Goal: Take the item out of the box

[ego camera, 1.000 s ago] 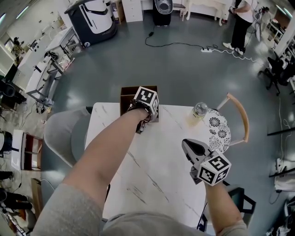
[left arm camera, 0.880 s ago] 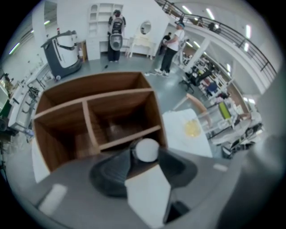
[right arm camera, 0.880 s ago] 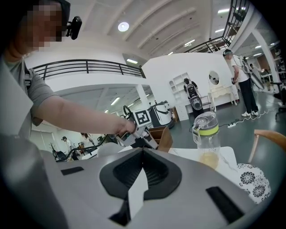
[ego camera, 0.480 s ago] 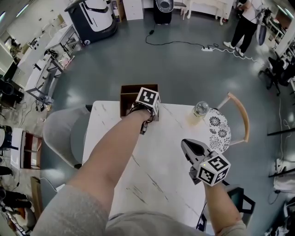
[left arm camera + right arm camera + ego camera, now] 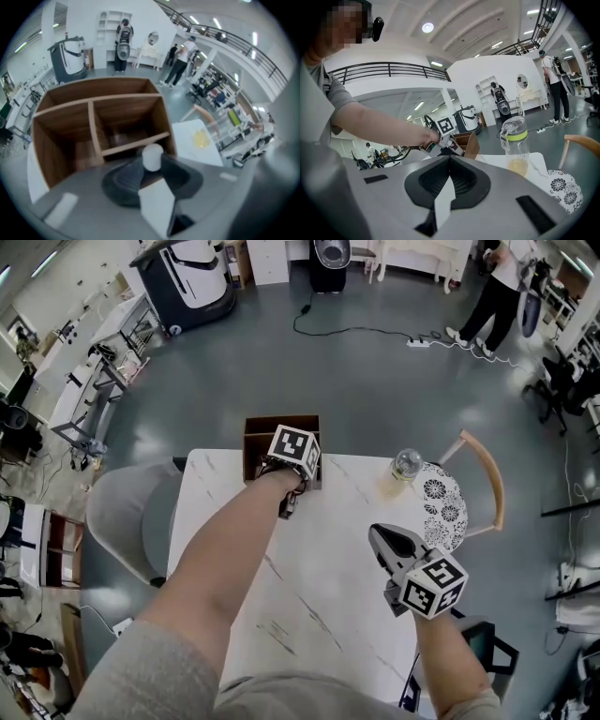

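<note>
A brown wooden box (image 5: 281, 427) with open compartments (image 5: 93, 122) stands at the far edge of the white marble table (image 5: 319, 577). My left gripper (image 5: 278, 463) reaches over the box's near side. In the left gripper view a small white cylindrical item (image 5: 152, 157) sits between the tips of that gripper (image 5: 153, 164); the jaws are closing, and both touch its sides. My right gripper (image 5: 379, 533) hovers shut and empty over the table's right part, well away from the box. The right gripper view shows the left gripper (image 5: 456, 148) at the box (image 5: 467, 140).
A clear bottle (image 5: 406, 465) with yellow liquid and a green band (image 5: 516, 145) stands near the table's far right corner. A chair with a patterned cushion (image 5: 442, 502) and wooden back is at the right, a grey chair (image 5: 131, 512) at the left. A person (image 5: 497, 287) stands far off.
My left gripper has shifted slightly left and further over the box. The right gripper has stayed where it was.
</note>
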The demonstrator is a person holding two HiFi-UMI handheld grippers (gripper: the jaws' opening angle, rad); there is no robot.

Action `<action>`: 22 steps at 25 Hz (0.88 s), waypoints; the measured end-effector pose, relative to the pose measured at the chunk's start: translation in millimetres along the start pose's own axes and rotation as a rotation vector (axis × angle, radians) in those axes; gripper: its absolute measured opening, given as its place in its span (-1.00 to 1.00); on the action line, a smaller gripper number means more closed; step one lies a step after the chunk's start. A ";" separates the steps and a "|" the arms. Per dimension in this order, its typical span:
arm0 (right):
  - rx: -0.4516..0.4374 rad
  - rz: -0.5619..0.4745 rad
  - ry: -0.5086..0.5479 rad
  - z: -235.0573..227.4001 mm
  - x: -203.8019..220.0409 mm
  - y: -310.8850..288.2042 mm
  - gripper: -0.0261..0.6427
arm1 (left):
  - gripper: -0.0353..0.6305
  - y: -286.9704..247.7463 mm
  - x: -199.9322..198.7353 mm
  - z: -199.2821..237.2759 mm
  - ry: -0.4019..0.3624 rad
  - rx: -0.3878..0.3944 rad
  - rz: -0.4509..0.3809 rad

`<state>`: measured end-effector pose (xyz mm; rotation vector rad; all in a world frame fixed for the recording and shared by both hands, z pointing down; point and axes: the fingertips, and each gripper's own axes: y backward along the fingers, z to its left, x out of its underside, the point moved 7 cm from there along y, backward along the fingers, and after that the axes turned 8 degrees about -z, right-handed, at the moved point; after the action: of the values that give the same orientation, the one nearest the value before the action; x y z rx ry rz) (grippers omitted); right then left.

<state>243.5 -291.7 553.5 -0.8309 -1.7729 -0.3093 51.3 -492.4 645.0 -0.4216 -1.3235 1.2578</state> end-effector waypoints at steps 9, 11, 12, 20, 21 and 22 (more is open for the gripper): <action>0.012 0.005 0.012 5.0 -4.8 0.9 -0.90 | -0.53 6.7 2.5 1.8 0.049 0.045 -0.035; 0.013 0.006 0.015 5.6 -5.0 0.9 -0.90 | -0.53 9.5 1.7 0.9 0.051 0.057 -0.046; 0.014 0.006 0.017 5.9 -5.3 0.8 -0.90 | -0.53 11.4 0.4 0.2 0.052 0.063 -0.053; 0.018 0.007 0.034 12.2 -12.2 -1.2 -0.90 | -0.53 35.9 -12.0 -7.6 0.045 0.119 -0.104; 0.020 0.007 0.037 13.0 -13.6 -1.2 -0.90 | -0.53 40.0 -13.0 -8.0 0.046 0.124 -0.112; 0.022 0.006 0.040 14.0 -14.9 -1.1 -0.90 | -0.53 44.2 -13.9 -8.3 0.046 0.129 -0.119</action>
<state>234.9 -290.0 534.9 -0.8089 -1.7334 -0.3008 42.6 -485.4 599.2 -0.2748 -1.2035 1.2190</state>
